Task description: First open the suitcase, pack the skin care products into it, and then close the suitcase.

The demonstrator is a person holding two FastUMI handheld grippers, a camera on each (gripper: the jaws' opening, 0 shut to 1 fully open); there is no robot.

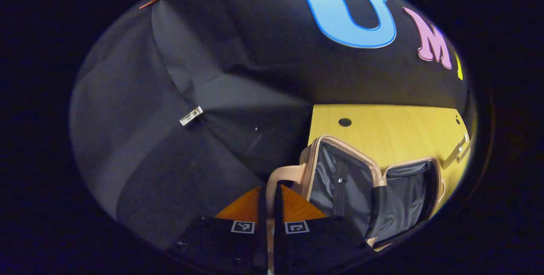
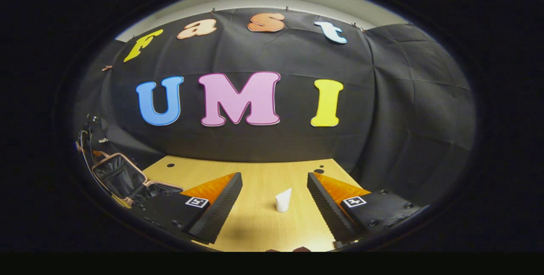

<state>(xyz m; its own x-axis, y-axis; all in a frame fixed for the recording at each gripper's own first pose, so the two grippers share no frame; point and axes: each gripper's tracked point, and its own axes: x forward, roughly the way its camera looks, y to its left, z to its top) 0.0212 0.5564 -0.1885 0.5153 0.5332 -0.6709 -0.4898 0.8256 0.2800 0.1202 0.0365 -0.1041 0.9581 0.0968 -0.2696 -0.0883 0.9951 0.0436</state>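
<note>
In the left gripper view, the left claw [image 1: 272, 219] sits at 6 o'clock with its two fingers pressed close together around a thin pink strap [image 1: 284, 174] that rises between them and curves over toward 3 o'clock, where it joins the suitcase [image 1: 369, 185]. The fingers look pinched on that strap, with hardly any gap between them. The suitcase lies open on the wooden tabletop [image 1: 395, 128] at about 4 o'clock, its pink-trimmed edge framing a dark, shiny lining; one half stands tilted up and the other lies lower beside it. Behind it the tabletop runs toward 2 o'clock, with a small round hole [image 1: 344, 122] near its far edge.

In the right gripper view, the right claw [image 2: 274, 200] is spread wide at 6 o'clock, its fingers well apart and holding nothing. Between them, farther along the tabletop [image 2: 255, 173], a small white skin care tube [image 2: 283, 199] stands upright, touching neither finger. The open suitcase [image 2: 121, 177] shows at 8 o'clock, at the near left corner of the tabletop, well apart from the tube, with its dark lining facing up.
</note>
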